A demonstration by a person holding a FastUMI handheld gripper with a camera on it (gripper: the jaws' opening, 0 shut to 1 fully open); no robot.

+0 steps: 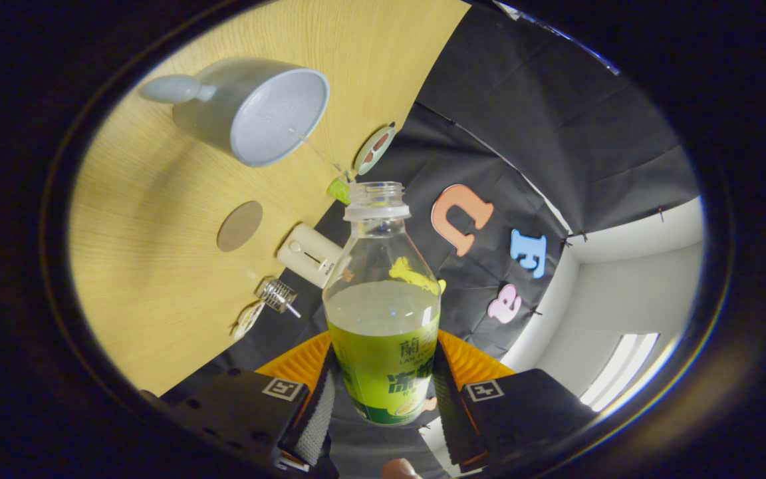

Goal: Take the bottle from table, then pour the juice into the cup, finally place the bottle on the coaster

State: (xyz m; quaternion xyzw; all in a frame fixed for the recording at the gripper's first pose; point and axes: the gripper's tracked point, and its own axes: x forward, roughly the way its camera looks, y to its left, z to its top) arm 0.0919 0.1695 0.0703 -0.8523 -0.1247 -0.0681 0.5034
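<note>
Gripper view during the pouring step. The gripper (383, 399) is clamped on the clear plastic bottle with a green label (383, 313), one finger pressing each side of the labelled lower body. The bottle is uncapped and its long axis runs straight ahead along the fingers, open neck farthest from them. The whole view is rolled, so that the light wooden table (157, 266) stands steeply to the left of the bottle; the bottle is judged to be tipped well over toward the table. Pale juice fills roughly the lower half, its surface well short of the neck. A thin stream appears to leave the neck and run up-left into the pale blue ceramic cup with a rounded handle (256, 110), whose mouth faces the camera beyond and left of the neck. The round brown coaster (240, 226) lies on the table between cup and fingers, left of the bottle, apart from both. A small cream box (310, 255) and a metal wire piece (278, 295) lie nearer the table edge. Judgement: the pour depends on keeping the neck aimed at the cup mouth; the coaster is the nearer target afterwards
</note>
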